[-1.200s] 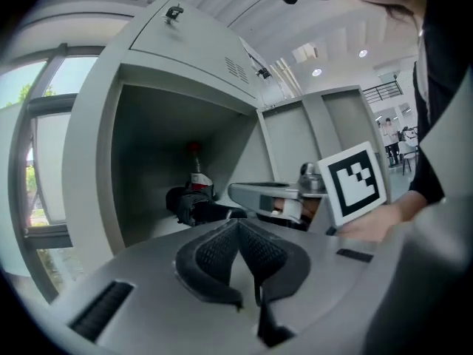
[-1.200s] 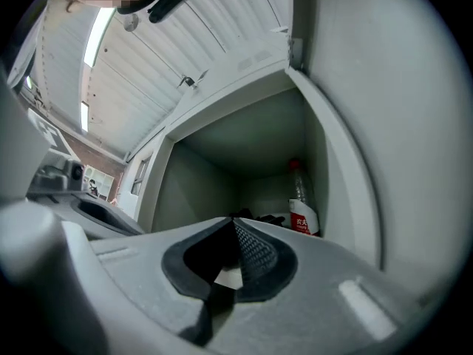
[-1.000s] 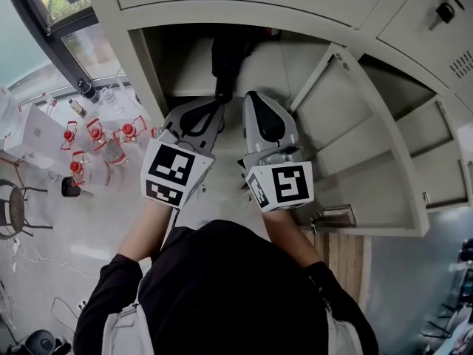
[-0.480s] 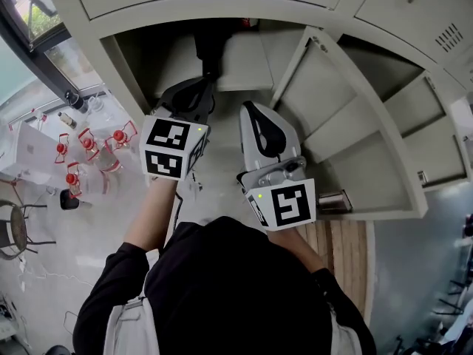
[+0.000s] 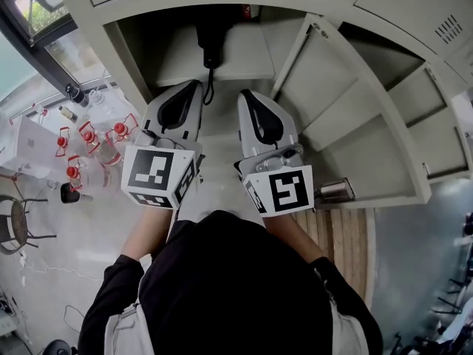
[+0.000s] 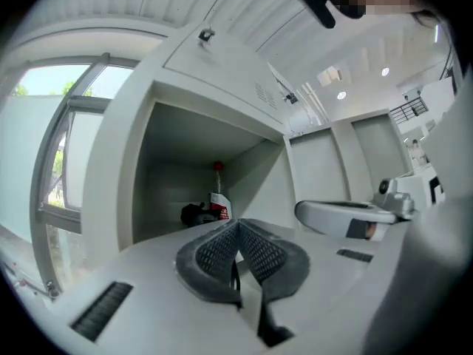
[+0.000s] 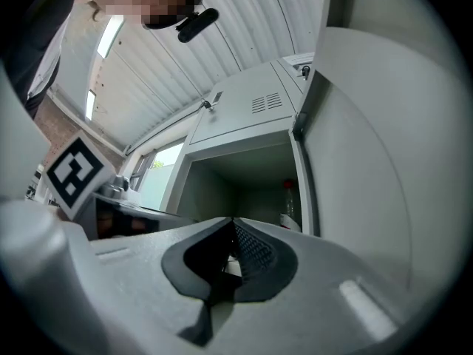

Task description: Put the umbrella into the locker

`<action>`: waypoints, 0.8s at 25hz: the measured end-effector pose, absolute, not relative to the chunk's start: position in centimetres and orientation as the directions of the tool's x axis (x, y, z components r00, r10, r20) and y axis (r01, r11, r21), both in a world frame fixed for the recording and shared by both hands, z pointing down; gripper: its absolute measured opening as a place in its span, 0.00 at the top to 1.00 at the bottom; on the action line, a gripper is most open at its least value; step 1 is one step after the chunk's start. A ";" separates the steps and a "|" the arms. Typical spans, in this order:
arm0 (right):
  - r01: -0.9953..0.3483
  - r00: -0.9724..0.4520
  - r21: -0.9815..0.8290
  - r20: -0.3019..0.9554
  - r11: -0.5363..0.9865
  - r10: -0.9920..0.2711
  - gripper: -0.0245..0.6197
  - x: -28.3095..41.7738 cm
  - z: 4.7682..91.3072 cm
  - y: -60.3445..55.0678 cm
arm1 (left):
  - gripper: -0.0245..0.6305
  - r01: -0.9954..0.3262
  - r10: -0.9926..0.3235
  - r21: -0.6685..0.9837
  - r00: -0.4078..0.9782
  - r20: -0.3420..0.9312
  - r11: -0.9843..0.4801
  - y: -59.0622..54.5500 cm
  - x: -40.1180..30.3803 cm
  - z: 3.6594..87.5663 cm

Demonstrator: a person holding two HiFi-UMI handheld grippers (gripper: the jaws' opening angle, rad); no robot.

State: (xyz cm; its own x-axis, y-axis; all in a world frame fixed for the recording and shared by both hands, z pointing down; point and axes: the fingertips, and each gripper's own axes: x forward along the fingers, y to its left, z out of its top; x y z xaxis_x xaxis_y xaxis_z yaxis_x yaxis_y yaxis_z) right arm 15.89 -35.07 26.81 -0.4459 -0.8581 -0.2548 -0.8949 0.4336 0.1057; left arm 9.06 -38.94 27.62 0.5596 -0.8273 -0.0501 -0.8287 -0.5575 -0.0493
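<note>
The black folded umbrella [image 5: 211, 32] lies inside the open locker compartment [image 5: 244, 54]. In the left gripper view the umbrella [image 6: 194, 214] shows as a dark bundle deep inside. Its thin black wrist strap [image 5: 208, 87] runs out over the shelf edge to my left gripper [image 5: 194, 86]. That gripper [image 6: 236, 235] is just outside the opening, its pads pressed together with the thin cord [image 6: 233, 276] showing between them. My right gripper [image 5: 247, 96] is level beside it, shut and holding nothing. In its own view the right gripper [image 7: 231, 231] points at the compartment.
A bottle with a red cap [image 6: 218, 194] stands at the back of the compartment beside the umbrella. The locker door [image 5: 347, 109] swings open to the right. Several red-capped bottles [image 5: 89, 135] stand on the floor at left, near a stool [image 5: 15, 228]. A metal cup [image 5: 336, 191] is at right.
The left gripper went into the compartment with the umbrella, then drew back out towards me. The umbrella now lies on the shelf with its strap trailing. The right gripper barely moved.
</note>
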 end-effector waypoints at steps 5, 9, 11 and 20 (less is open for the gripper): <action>-0.898 -0.440 0.094 -0.246 0.430 -0.864 0.96 15.3 28.3 -34.5 | 0.95 -0.876 -0.872 -0.062 0.482 -0.088 -0.478 -35.5 6.3 29.1; -0.906 -0.422 0.139 -0.207 0.401 -0.882 0.96 15.3 31.4 -33.4 | 0.95 -0.897 -0.894 -0.047 0.441 -0.083 -0.439 -34.1 4.4 32.2; -0.906 -0.419 0.146 -0.187 0.396 -0.889 0.96 15.2 33.1 -32.8 | 0.95 -0.906 -0.902 -0.038 0.423 -0.085 -0.421 -33.6 3.8 33.4; -0.906 -0.413 0.155 -0.114 0.395 -0.903 0.96 15.6 37.6 -31.2 | 0.95 -0.901 -0.900 -0.018 0.434 -0.043 -0.433 -32.2 4.2 37.3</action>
State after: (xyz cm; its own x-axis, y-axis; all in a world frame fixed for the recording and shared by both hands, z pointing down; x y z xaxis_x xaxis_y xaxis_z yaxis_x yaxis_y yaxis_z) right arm 15.57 -31.25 37.65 -0.4133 -0.9034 -0.1142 -0.9057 0.3948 0.1547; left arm 4.15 -32.15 37.32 0.4335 -0.9001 -0.0432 -0.9011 -0.4332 -0.0183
